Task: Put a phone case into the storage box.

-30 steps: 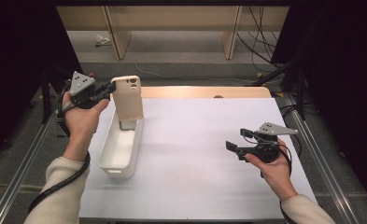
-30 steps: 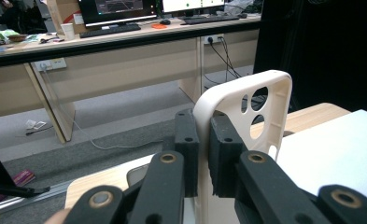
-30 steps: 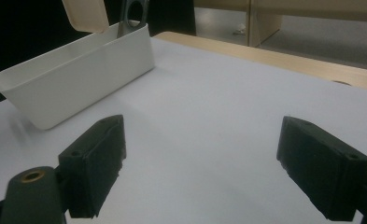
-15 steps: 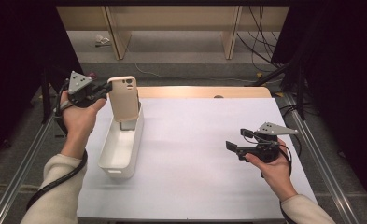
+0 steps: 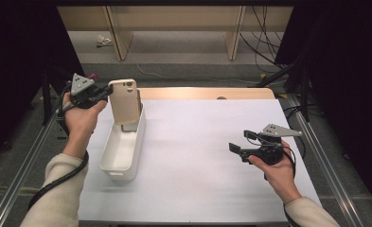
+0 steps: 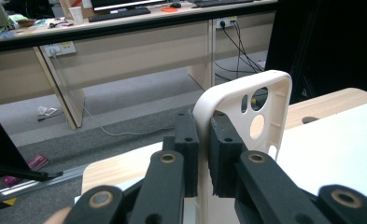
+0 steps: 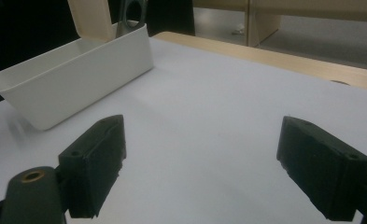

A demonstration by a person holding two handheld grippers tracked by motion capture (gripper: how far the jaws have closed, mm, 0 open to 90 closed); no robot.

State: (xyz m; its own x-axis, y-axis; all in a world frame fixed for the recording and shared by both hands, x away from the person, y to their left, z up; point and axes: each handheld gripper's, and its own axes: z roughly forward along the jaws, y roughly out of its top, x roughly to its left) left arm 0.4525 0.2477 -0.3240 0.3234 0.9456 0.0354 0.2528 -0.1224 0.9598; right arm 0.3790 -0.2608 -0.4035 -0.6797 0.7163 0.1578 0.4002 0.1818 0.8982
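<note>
My left tongs [image 6: 203,154] clamp the beige phone case [image 5: 124,100] above the white bin [image 5: 122,149]. My right tongs [image 7: 204,163] gape over the white bench [image 5: 207,161]; desks [image 6: 125,42] stand behind.

Wooden desk legs [image 5: 115,28], floor cables [image 5: 264,28]

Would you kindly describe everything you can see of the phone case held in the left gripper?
The phone case is a cream, plastic-looking shell with rounded corners, a raised rim and camera cutouts near its top. It stands nearly upright, its lower end dipping into the far end of the white bin, beside a grey object whose nature I cannot tell. The left gripper is shut on one long edge, a pad on each face.
</note>
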